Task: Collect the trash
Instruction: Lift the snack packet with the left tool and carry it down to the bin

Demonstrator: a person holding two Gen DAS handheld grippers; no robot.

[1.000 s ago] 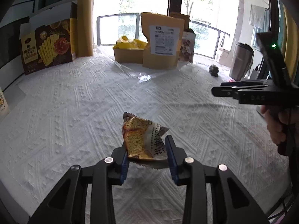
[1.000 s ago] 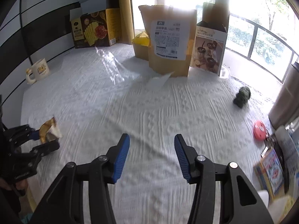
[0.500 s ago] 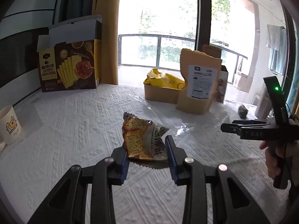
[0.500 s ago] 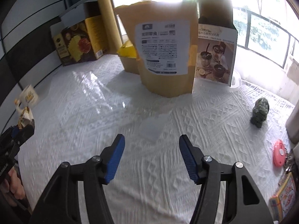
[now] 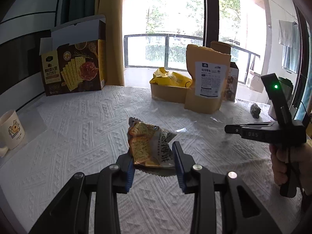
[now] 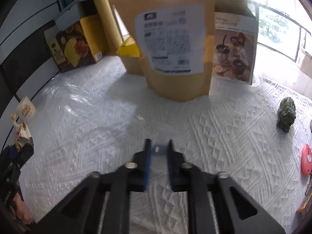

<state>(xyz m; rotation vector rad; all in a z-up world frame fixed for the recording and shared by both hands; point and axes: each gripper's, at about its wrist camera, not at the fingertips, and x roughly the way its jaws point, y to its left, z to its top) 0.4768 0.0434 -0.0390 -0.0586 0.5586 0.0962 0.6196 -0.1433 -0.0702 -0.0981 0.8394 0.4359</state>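
both tongs were at work over the white textured tablecloth (image 5: 81, 136). left gripper (image 5: 154, 160) was clenched on a crumpled snack wrapper (image 5: 149, 146), its blue pads pressing the bag's lower sides while the printed top stood free above them. right gripper (image 6: 158, 152) had its jaws drawn close together around a small clear scrap of film (image 6: 157, 149) lying on the cloth; the view was blurred, so i could not tell whether the pads were already biting it or only flanking it.

the step in hand looked like picking up that transparent piece, which lay in front of the tall kraft pouch (image 6: 173, 44), near it but not touching. clear film on white cloth was easy to miss, and it probably sat almost flat, so a good grasp likely called for the fingertips to press lightly into the cloth and close fully before any lift. the soft weave could bunch up between the pads; a slow lift would show whether cloth came with it.

meanwhile the wrapper in the left tongs seemed light and slippery, so that hand was best kept steady and level until both pieces could go to a bin; none was in sight.

other things stood around: a cracker box (image 5: 73, 68) and a mug (image 5: 11, 131) at the left, a green figurine (image 6: 286, 115) and a red disc (image 6: 307, 161) at the right, well apart from the scrap.
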